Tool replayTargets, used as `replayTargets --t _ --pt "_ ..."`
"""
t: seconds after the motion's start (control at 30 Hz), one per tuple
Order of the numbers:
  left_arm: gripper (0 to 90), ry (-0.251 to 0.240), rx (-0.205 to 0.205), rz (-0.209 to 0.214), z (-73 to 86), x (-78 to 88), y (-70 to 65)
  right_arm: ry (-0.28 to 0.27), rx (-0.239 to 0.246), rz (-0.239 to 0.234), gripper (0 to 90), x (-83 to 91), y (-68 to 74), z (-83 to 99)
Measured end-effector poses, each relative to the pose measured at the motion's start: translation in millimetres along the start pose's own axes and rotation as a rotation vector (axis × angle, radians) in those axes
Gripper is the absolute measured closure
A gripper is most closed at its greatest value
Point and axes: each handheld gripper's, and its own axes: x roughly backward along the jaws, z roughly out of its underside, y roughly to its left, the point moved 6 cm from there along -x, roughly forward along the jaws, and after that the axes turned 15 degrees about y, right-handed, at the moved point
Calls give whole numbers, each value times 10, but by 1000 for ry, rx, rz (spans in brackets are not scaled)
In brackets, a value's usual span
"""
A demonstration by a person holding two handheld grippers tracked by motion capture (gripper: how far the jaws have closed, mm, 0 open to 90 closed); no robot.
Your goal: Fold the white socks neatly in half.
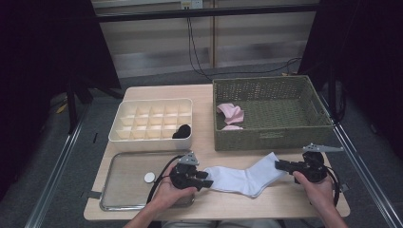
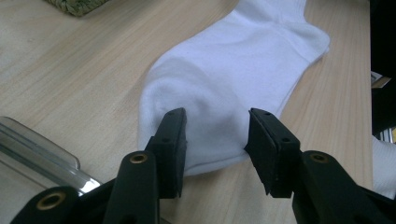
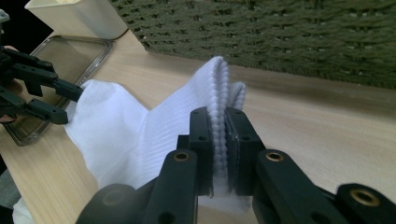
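Observation:
A white sock lies flat along the front of the wooden table, toe to the left and cuff to the right. My left gripper stands open astride the toe end; in the left gripper view its jaws sit either side of the sock with a gap to the fabric. My right gripper is shut on the sock's cuff. The right gripper view shows the ribbed cuff bunched upright between the pads, with the rest of the sock running off to the left gripper.
A green wicker basket stands behind the sock with pink socks inside. A cream compartment box at the back left holds a rolled black sock. A metal tray at the front left carries a small white disc.

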Motion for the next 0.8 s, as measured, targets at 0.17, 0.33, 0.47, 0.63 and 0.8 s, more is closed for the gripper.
replayTargets --t 0.17,0.33,0.47,0.63,0.8 --pt "566 -2 6 -11 -2 -6 -15 -7 8 -12 823 -4 51 -40" --pt "538 6 14 -27 -17 -10 -14 -13 22 -25 823 -6 98 -86" --pt "512 2 10 -13 -23 -18 -25 -25 35 -40 823 25 159 -120" --pt "512 0 9 -14 -26 -24 -33 -37 51 -58 823 38 229 -182" --pt "529 7 7 -25 -36 -32 -31 -42 67 -70 823 35 299 -231"
